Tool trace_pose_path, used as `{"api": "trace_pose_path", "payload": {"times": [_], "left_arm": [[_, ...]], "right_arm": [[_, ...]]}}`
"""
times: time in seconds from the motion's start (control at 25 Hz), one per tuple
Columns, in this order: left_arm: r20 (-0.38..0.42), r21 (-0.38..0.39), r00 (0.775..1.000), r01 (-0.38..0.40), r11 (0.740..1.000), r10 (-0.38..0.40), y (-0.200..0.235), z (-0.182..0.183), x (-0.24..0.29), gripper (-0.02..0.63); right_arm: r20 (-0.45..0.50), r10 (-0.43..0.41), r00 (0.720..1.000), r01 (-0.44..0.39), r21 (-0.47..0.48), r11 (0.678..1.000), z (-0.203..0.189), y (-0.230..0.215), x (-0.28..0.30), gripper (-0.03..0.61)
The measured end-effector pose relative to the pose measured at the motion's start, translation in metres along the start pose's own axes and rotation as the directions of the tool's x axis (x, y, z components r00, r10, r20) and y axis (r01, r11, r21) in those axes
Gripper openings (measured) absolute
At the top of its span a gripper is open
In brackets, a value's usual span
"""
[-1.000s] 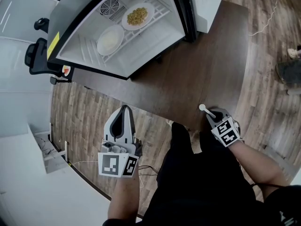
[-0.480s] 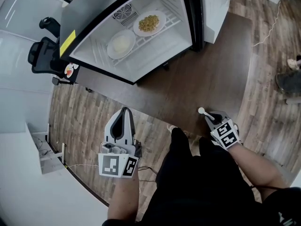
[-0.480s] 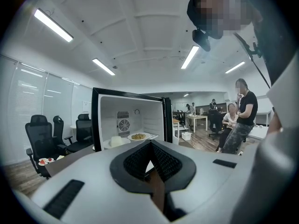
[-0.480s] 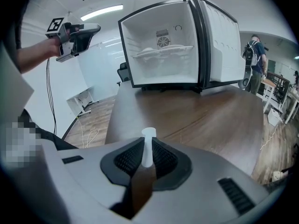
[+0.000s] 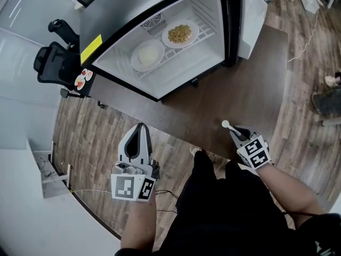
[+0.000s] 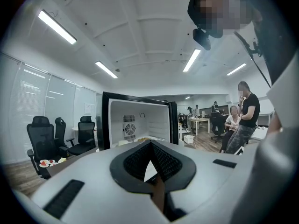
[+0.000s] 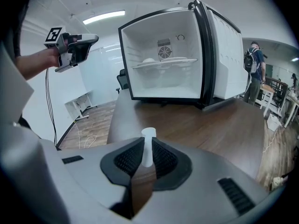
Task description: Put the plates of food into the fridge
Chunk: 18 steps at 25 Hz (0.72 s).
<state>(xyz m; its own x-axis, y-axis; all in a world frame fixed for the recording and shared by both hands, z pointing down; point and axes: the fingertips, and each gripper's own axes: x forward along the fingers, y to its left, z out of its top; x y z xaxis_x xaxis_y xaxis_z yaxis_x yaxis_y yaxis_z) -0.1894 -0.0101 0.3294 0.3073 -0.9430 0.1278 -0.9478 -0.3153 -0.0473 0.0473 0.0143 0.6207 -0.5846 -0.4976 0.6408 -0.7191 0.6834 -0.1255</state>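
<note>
The open fridge point(image 5: 176, 74) stands on the dark wooden table point(image 5: 240, 89). On its wire shelf sit a plate of white rice point(image 5: 147, 55) and a plate of yellow food point(image 5: 180, 33). My left gripper point(image 5: 140, 127) hangs over the floor, short of the table's near edge, shut and empty. Its view points at the fridge point(image 6: 135, 120). My right gripper point(image 5: 234, 132) is above the table's near edge, shut on a small white rod point(image 5: 226, 125) that sticks up between the pads point(image 7: 161, 155). The shelf with the plates point(image 7: 163, 61) shows ahead in the right gripper view.
A black office chair point(image 5: 53, 63) stands left of the fridge. A small dish with red bits point(image 5: 81, 80) sits on the table's left end. The fridge door point(image 5: 250, 15) hangs open to the right. A white desk point(image 5: 32, 207) and cables lie at the lower left. People point(image 6: 243, 120) stand far off.
The fridge has slid down and right in the head view as the head turned. The right gripper crept slightly up and left with the white rod. The left gripper stayed put.
</note>
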Motion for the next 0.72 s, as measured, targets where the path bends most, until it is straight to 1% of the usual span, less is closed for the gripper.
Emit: {"api": "trace_pose_path", "payload": {"times": [0.48, 0.72], "left_arm": [[0.032, -0.001, 0.999, -0.026, 1.000, 0.026, 0.045, 0.016, -0.004, 0.003], [0.045, 0.000, 0.998, -0.043, 0.999, 0.043, 0.075, 0.022, -0.004, 0.003]], "right_arm": [[0.078, -0.006, 0.997, 0.010, -0.049, 0.999, 0.079, 0.008, 0.023, 0.055], [0.106, -0.008, 0.994, 0.013, -0.048, 0.999, 0.113, 0.012, 0.043, 0.055]]}}
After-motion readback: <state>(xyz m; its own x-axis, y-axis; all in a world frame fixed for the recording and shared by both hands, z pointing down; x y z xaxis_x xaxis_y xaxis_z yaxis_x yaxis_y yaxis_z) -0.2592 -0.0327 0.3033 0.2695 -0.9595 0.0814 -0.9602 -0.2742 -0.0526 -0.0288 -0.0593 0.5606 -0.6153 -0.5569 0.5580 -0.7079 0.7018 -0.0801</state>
